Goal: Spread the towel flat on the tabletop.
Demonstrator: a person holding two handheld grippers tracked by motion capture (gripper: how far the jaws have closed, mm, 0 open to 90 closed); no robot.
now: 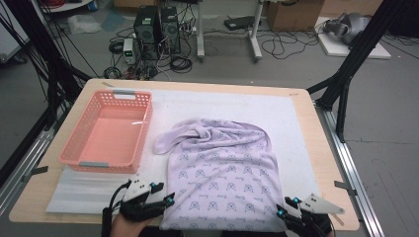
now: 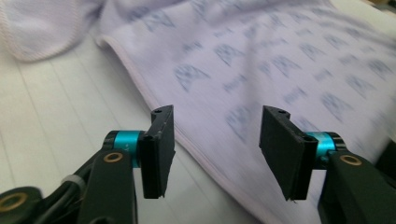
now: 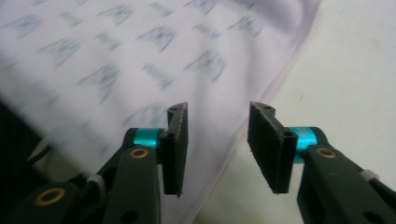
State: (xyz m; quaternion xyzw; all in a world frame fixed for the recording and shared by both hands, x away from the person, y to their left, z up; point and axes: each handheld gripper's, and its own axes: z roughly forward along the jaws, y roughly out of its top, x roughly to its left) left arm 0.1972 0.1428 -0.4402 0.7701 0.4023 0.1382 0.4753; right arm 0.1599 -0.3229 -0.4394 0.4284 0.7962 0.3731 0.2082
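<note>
The table [image 1: 316, 143] carries a white mat, and on it, to the right of the basket [image 1: 106, 129], lies the cloth [image 1: 222, 177]: a pale lilac piece with a repeated print, spread flat over its near half and rumpled into a heap at its far end, where a loose flap reaches toward the basket. Its near edge hangs at the table's front.

The basket, pink and slatted, stands well left of the cloth and holds nothing that can be seen; its floor is bare.

The left gripper [image 1: 159, 193] sits at the cloth's near left corner, the right gripper [image 1: 285, 207] at its near right corner. Both have their jaws apart with nothing pinched. In the left gripper view the hem [image 2: 154, 105] runs on the mat below the gap between the jaws, and the right gripper view shows the same at the other hem [image 3: 280, 74].

The work looks like folding or flattening the cloth. To do it well, each gripper should likely take its corner right at the hem, catching every layer. Then both should lift together and evenly, so the print stays square and the far heap is drawn out rather than dragged toward the basket.
</note>
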